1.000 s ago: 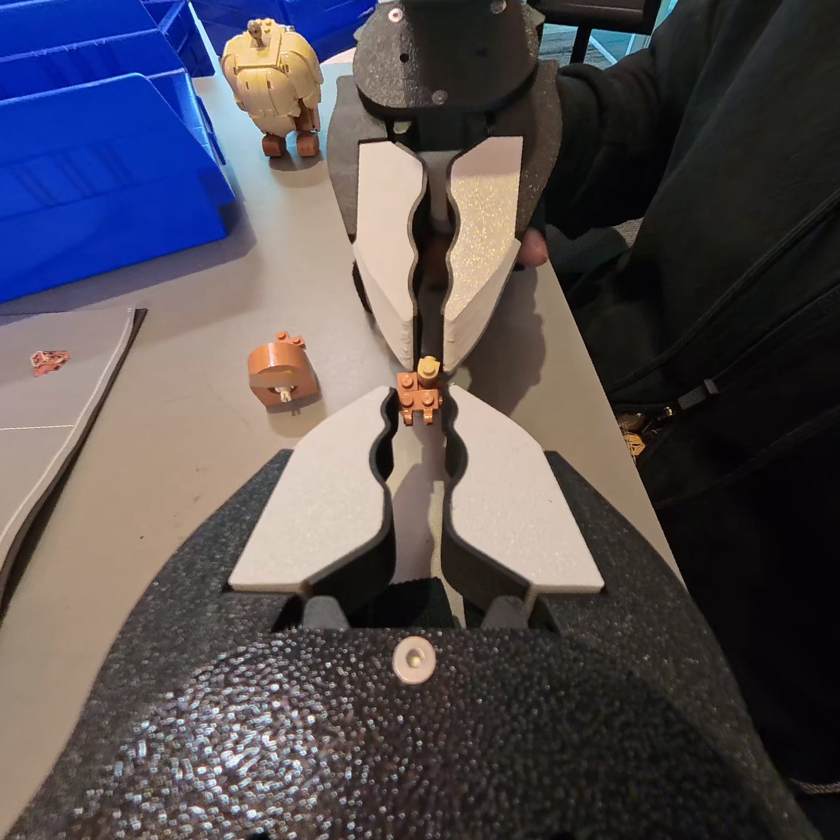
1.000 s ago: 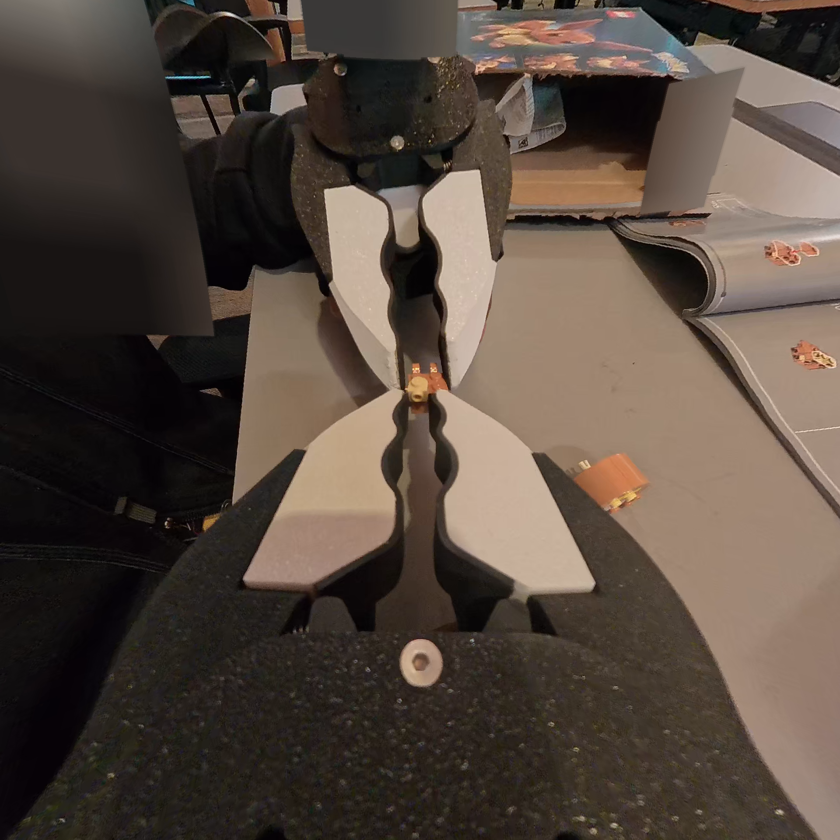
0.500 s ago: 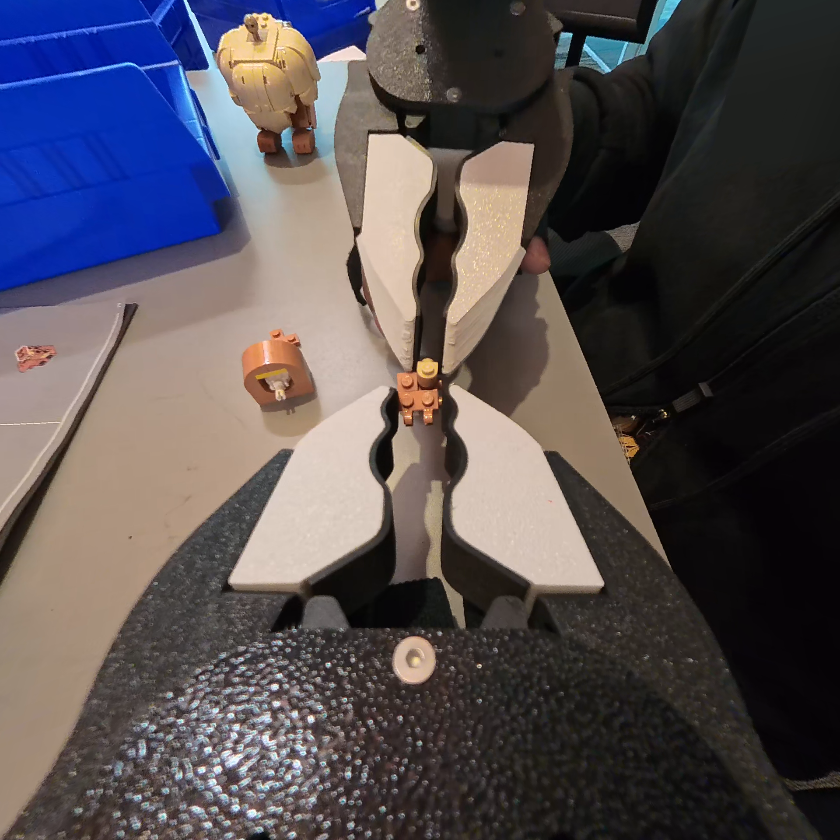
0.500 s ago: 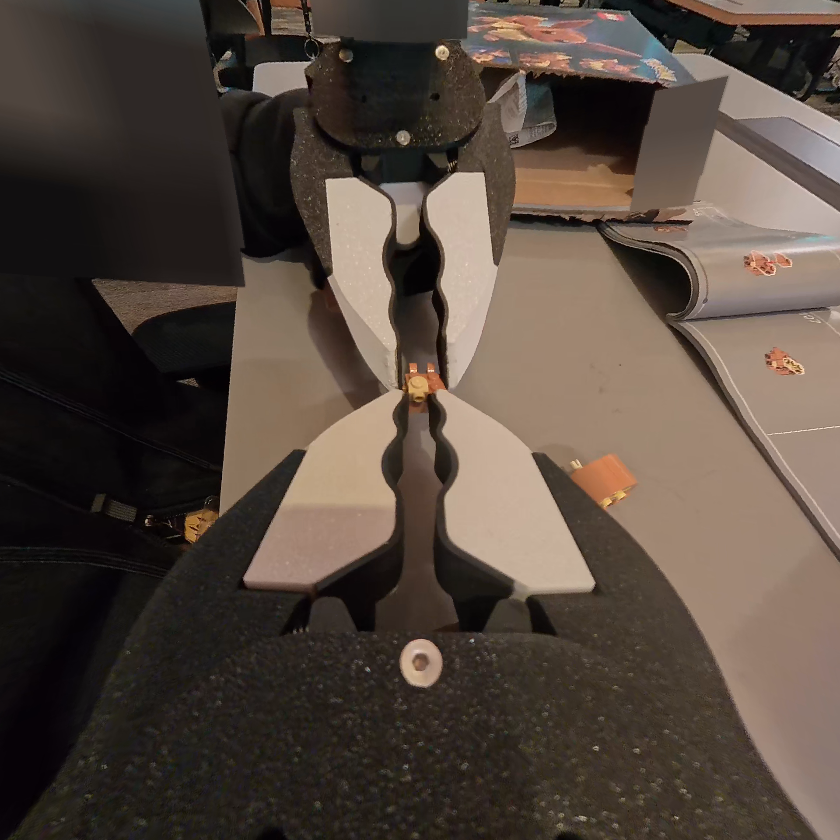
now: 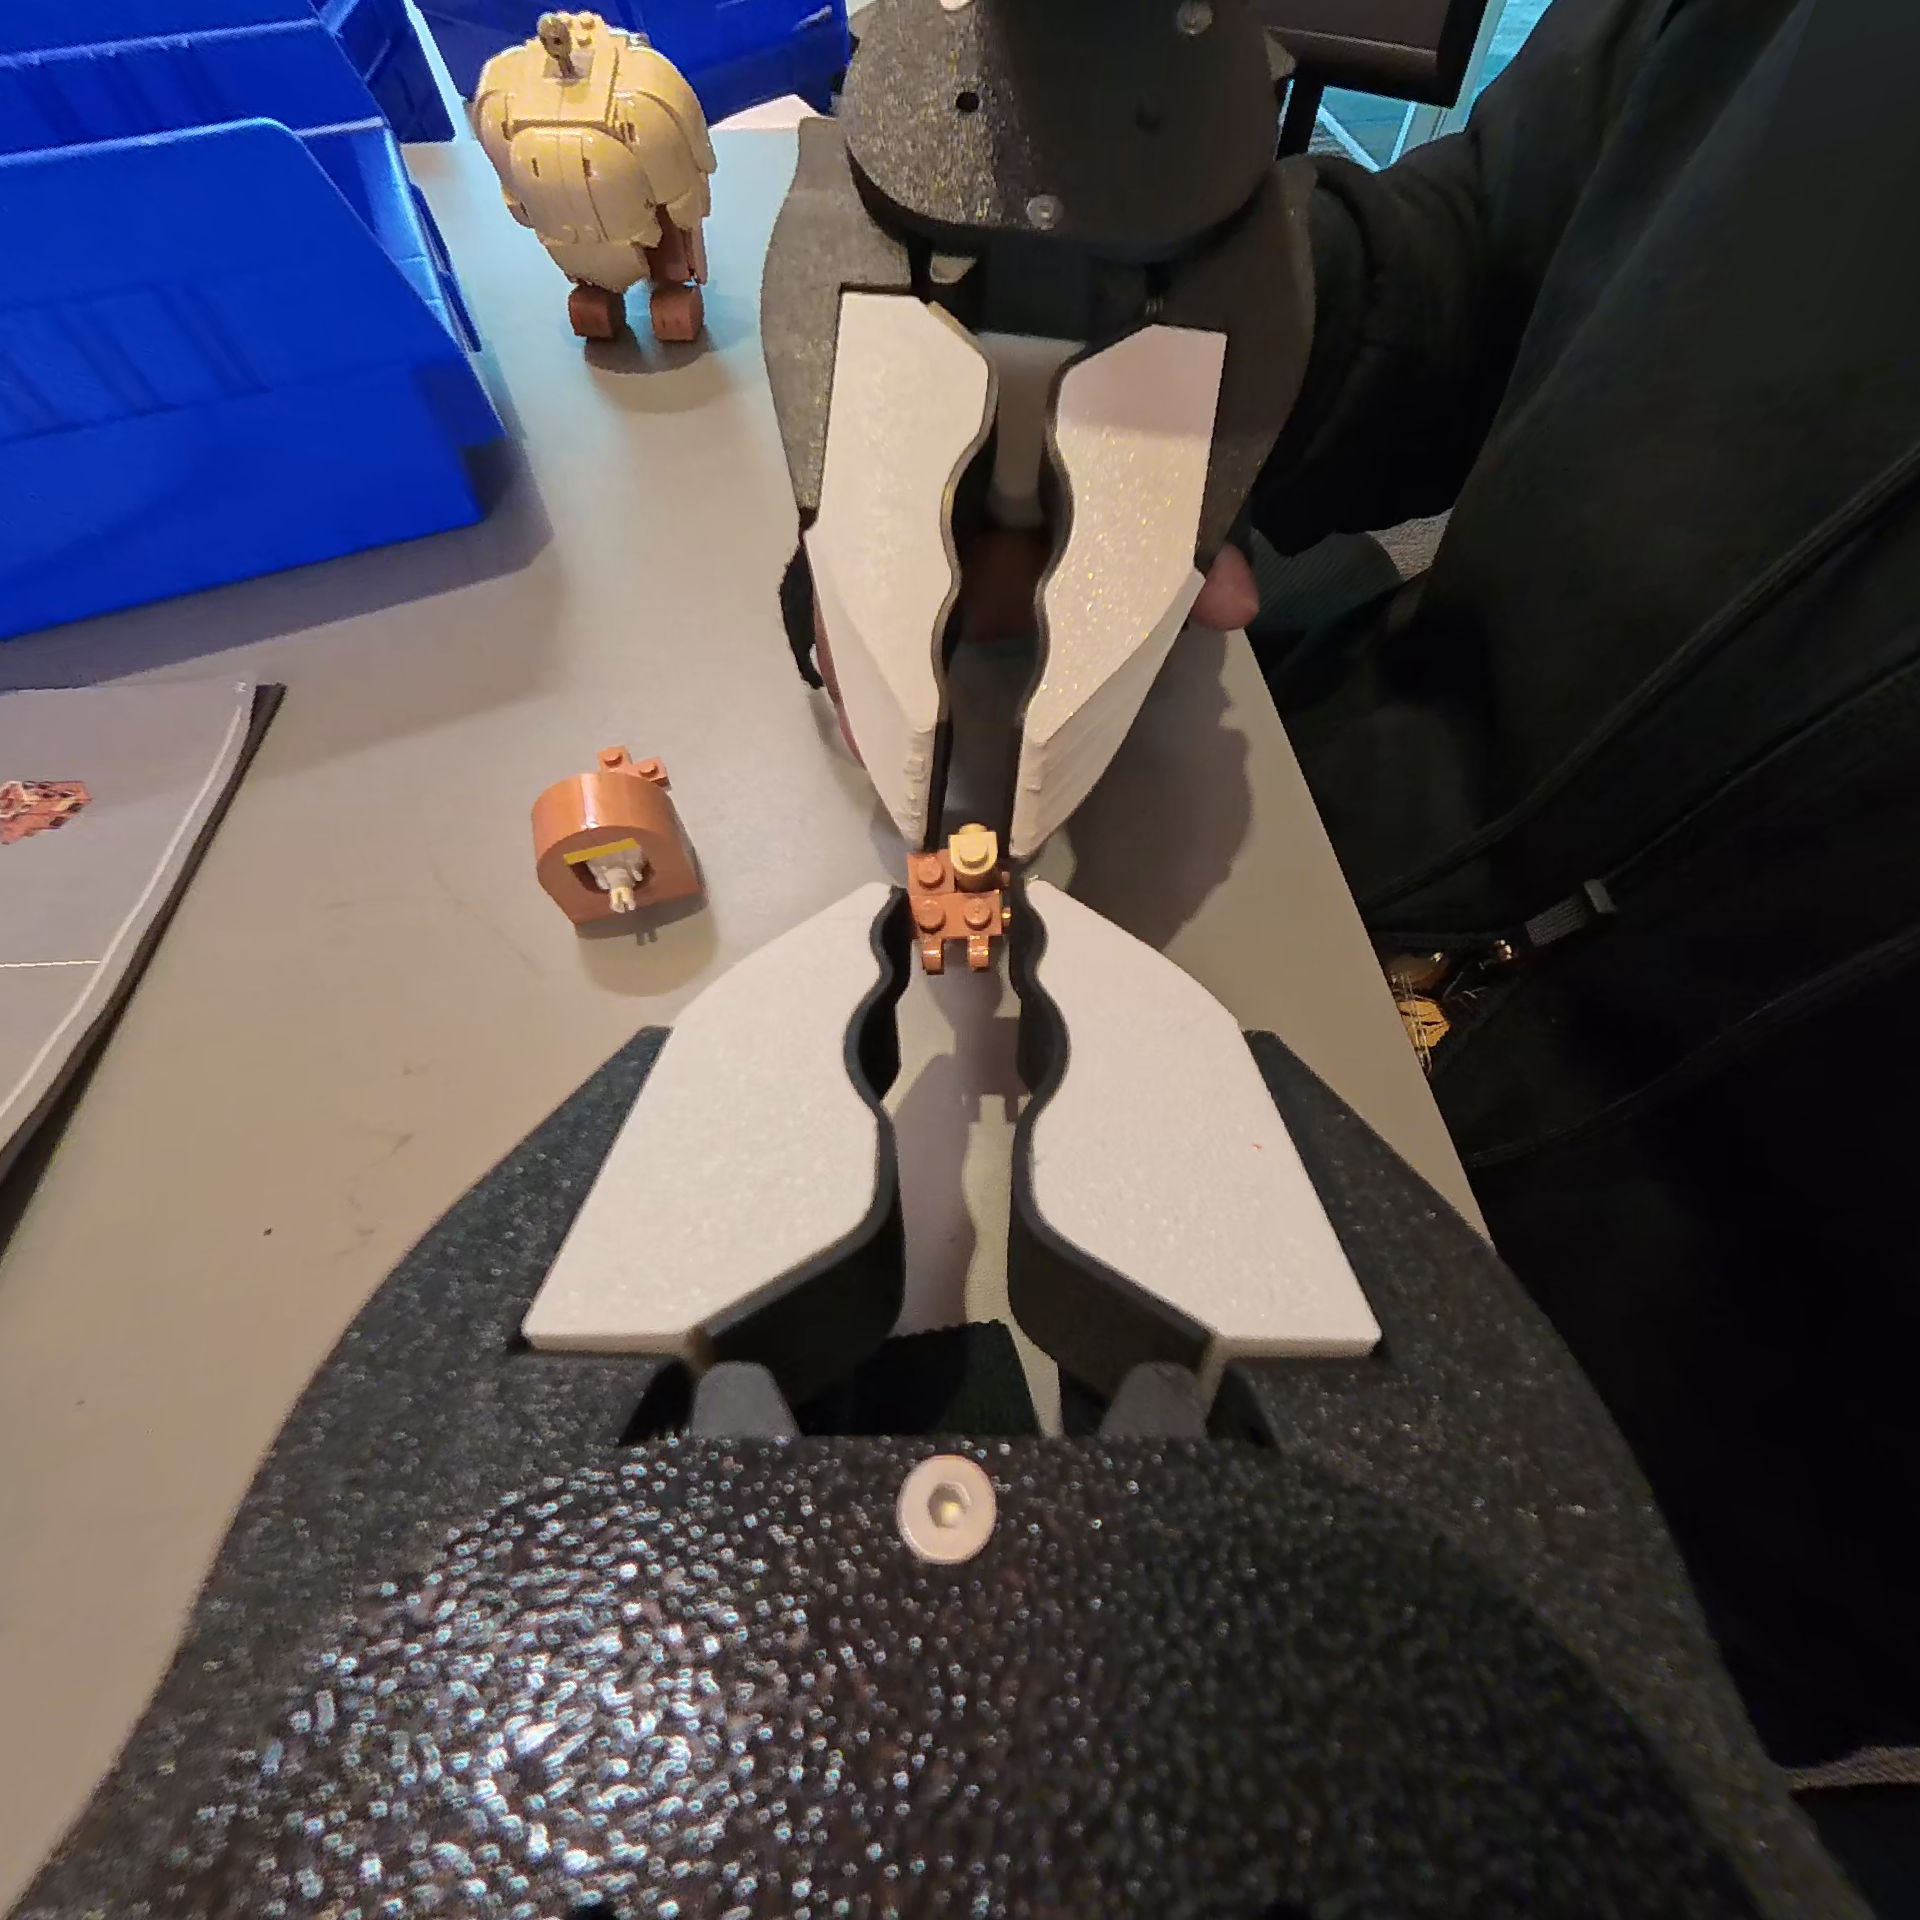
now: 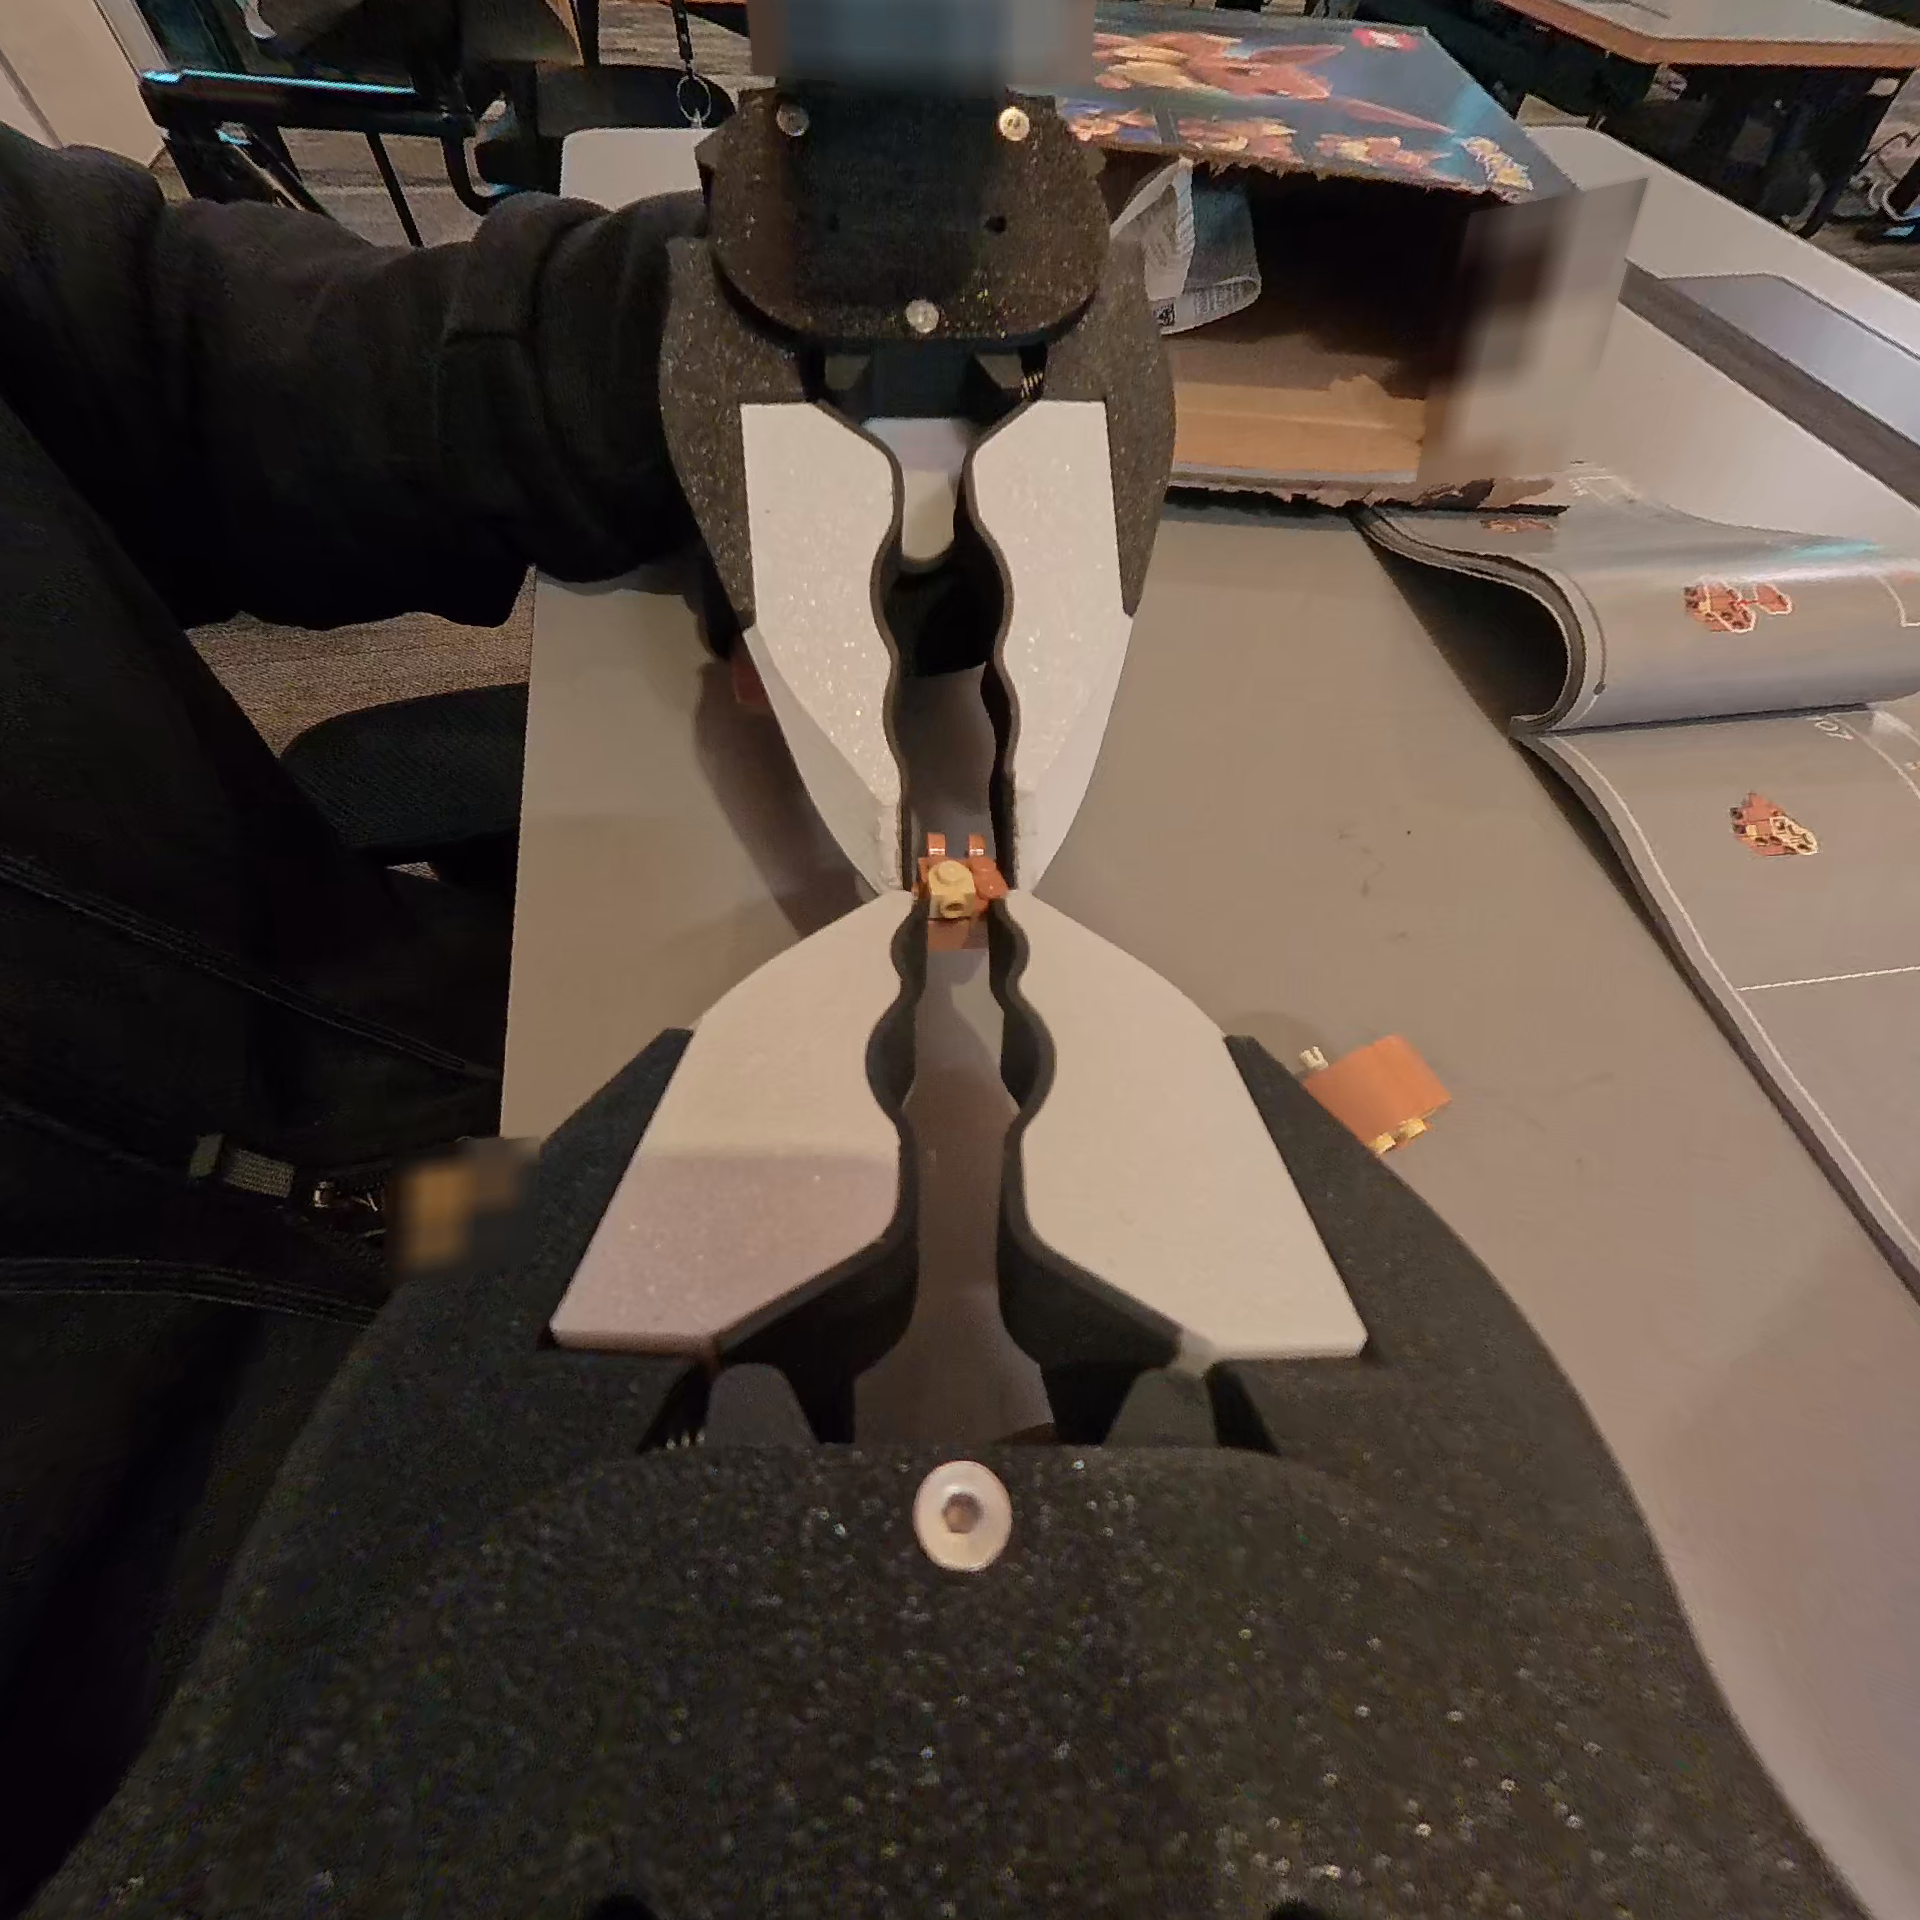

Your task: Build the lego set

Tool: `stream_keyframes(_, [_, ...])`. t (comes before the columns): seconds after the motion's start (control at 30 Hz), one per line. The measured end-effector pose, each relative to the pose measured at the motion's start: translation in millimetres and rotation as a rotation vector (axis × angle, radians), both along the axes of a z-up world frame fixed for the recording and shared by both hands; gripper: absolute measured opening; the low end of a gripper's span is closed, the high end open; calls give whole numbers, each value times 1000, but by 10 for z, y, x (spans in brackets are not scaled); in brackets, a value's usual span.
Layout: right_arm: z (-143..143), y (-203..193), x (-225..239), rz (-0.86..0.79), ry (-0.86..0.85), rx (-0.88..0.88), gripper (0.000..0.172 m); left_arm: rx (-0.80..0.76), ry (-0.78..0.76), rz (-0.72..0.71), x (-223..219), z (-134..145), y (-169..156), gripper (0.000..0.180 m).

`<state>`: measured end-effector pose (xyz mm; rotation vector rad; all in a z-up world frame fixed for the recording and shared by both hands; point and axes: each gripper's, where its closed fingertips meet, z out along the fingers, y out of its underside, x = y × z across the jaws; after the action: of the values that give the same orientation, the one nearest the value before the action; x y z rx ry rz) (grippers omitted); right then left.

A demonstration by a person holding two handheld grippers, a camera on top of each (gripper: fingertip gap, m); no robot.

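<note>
My left gripper (image 5: 961, 920) is shut on a small brown brick assembly (image 5: 954, 914) and holds it just above the grey table (image 5: 364, 1039). A small tan piece (image 5: 975, 854) sits on the far end of that assembly. My right gripper (image 6: 951, 920) faces the left one tip to tip. Its fingertips stand on either side of the tan piece (image 6: 951, 891) with a narrow gap on each side, so it is open. The brown assembly (image 6: 989, 885) and the left gripper (image 6: 956, 847) show beyond it in the right wrist view. The right gripper (image 5: 968, 821) shows in the left wrist view.
A round brown built piece (image 5: 613, 852) lies on the table left of the tips; it also shows in the right wrist view (image 6: 1377, 1096). A tan built figure (image 5: 597, 177) and blue bins (image 5: 208, 364) stand behind. An open booklet (image 6: 1714, 831) and a cardboard box (image 6: 1330, 364) lie farther off. A person in dark clothing (image 5: 1610, 727) sits at the table's edge.
My right gripper's fingers, which pinched the tan piece, have parted a little and let go of it. The left gripper still holds the brown assembly in the same place.
</note>
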<state>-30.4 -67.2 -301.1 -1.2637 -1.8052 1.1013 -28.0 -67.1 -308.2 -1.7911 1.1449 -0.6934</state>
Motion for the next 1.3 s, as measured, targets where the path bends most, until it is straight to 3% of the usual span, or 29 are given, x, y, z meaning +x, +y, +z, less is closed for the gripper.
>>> stream_keyframes(0.8, [22,-52,64,45,38,56,15,-22,-14,-12,8,4,-21,17])
stream_keyframes(0.97, [5,-6,131,114,95,312,22,-35,-14,-15,-5,-1,-27,17])
stream_keyframes(1.2, [10,39,121,290,240,909,27,-73,-4,-10,-20,-37,-27,17])
stream_keyframes(1.3, [-25,-9,59,350,264,1032,32,-86,-12,-9,-27,-32,-29,17])
